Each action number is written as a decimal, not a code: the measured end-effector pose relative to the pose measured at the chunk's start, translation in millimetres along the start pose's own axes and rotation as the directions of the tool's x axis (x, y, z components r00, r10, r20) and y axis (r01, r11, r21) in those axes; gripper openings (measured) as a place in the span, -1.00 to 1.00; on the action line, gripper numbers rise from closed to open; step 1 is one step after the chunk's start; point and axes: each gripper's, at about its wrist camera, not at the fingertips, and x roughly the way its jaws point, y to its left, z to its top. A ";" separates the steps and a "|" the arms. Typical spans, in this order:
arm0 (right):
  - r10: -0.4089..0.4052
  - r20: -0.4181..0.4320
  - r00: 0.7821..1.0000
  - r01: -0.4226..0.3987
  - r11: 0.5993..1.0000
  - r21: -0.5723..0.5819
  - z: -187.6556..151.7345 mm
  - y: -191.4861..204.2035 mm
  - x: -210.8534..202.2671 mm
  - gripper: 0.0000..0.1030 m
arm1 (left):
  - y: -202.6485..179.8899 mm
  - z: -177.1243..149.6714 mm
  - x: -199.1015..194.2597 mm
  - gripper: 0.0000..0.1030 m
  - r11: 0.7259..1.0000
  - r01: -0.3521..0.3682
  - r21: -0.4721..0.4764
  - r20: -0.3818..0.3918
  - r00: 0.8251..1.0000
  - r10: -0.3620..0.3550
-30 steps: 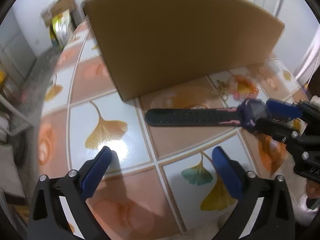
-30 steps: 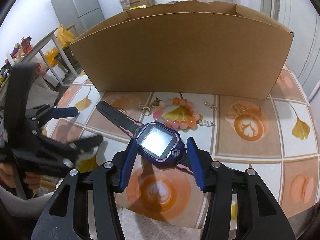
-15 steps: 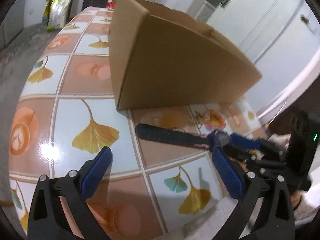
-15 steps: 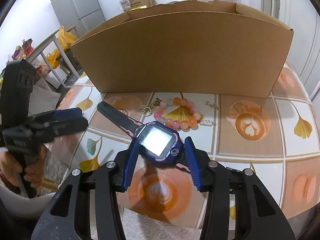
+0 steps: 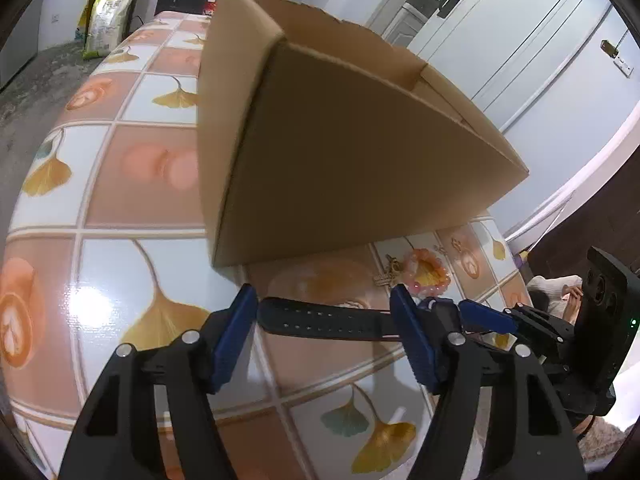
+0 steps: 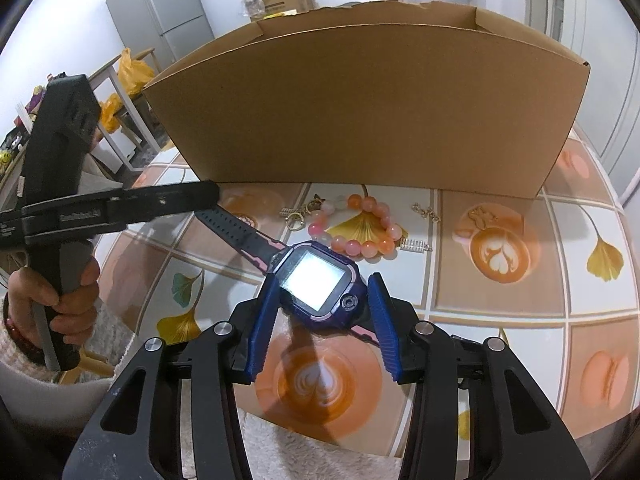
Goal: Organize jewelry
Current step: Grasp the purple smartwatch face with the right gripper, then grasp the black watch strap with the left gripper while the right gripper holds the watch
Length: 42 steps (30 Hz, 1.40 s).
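A purple smartwatch [image 6: 318, 278] with a black strap [image 5: 320, 318] is held just above the tiled table. My right gripper [image 6: 320, 316] is shut on the watch body. My left gripper [image 5: 324, 320] is open, its blue fingers on either side of the strap, which lies across the gap. In the right wrist view the left gripper [image 6: 120, 206] reaches over the strap's far end. A pink bead bracelet [image 6: 354, 226], a key ring charm [image 6: 298, 216] and small chain pieces [image 6: 426, 212] lie on the table in front of the open cardboard box [image 6: 360, 108].
The cardboard box [image 5: 340, 148] stands at the back of the table [image 5: 132, 168], open at the top. The table edge runs close in front of both grippers. A fridge [image 6: 160, 8] and shelving stand far left in the room.
My left gripper has moved forward and right to the strap and narrowed around it. The right gripper has kept hold of the watch and barely moved.
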 end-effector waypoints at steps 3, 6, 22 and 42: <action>0.003 0.000 1.000 -0.003 1.000 -0.006 -1.0 -1.1 0.3 -0.18 | 3.8 0.6 -1.3 0.27 0.999 0.033 -0.031 -0.001 0.999 -0.033; 0.009 -0.001 1.000 -0.009 1.000 -0.011 -1.0 -2.1 -0.3 -0.18 | 12.8 -1.1 -1.2 0.27 0.980 0.161 -0.115 -0.017 0.986 -0.164; 0.020 -0.001 1.000 -0.020 0.999 -0.051 0.0 -2.3 -2.8 -0.18 | -18.8 -6.0 -4.4 -0.35 0.994 0.109 0.006 -0.008 0.994 -0.109; 0.002 -0.011 1.000 0.000 0.979 0.204 -28.6 -66.1 -48.6 -0.21 | -47.2 -31.7 -12.0 -0.57 0.958 -0.192 0.211 -0.027 0.979 0.202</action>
